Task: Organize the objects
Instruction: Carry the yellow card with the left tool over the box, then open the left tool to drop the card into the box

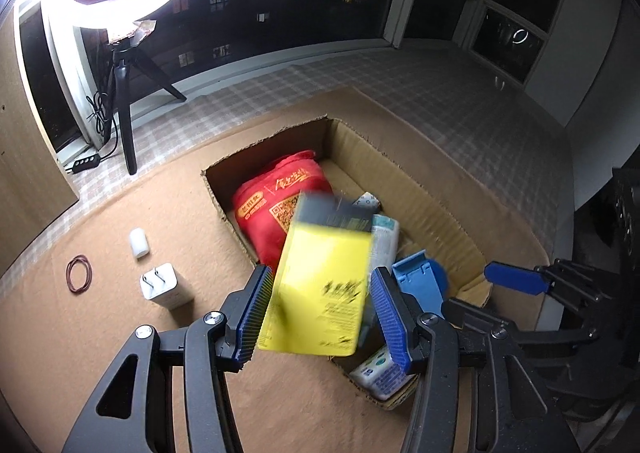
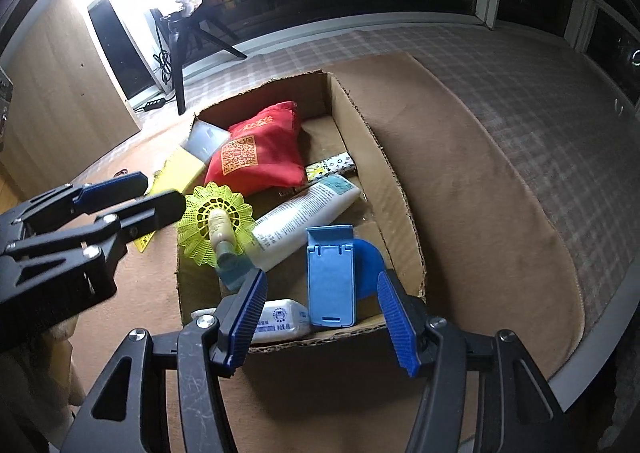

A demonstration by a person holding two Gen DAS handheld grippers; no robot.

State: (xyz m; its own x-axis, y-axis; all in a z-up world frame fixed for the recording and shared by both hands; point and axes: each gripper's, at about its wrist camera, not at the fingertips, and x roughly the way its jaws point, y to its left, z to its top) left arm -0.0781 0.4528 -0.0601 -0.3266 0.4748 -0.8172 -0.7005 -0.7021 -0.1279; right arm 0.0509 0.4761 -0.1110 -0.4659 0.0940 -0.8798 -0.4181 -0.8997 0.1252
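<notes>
A yellow and grey box [image 1: 324, 285] sits blurred between the fingers of my left gripper [image 1: 320, 313], over the near left edge of the cardboard box [image 1: 432, 193]; I cannot tell whether the pads touch it. It also shows in the right wrist view [image 2: 180, 169]. My right gripper [image 2: 320, 317] is open and empty above the near wall of the cardboard box [image 2: 360, 121]. Inside lie a red pouch [image 2: 260, 149], a white tube [image 2: 304, 213], a blue phone stand [image 2: 332, 277], a yellow shuttlecock [image 2: 216, 221] and a tissue pack [image 2: 280, 321].
On the brown mat [image 1: 120, 333] left of the box lie a white charger plug [image 1: 160, 285], a small white cylinder [image 1: 139, 242] and a red rubber band [image 1: 79, 273]. A ring light on a tripod [image 1: 124, 101] stands at the back left by the window.
</notes>
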